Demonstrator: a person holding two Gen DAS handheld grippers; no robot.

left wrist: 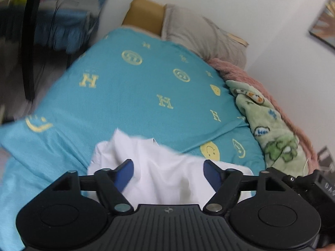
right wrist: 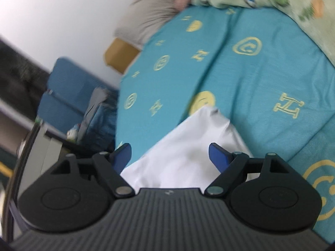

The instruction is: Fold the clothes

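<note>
A white garment (left wrist: 159, 167) lies crumpled on the bed (left wrist: 125, 96), on its turquoise sheet near the front edge. The left tongs (left wrist: 168, 172) stand spread above it, blue pads clear of the cloth. The right tongs (right wrist: 170, 156) are likewise spread over the garment's pointed corner, gripping nothing. A green patterned blanket (left wrist: 270, 129) lies along the bed's far side.

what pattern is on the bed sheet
Teal bed sheet printed with yellow H letters, round logos and smiley faces; clearest in the left wrist view.
</note>
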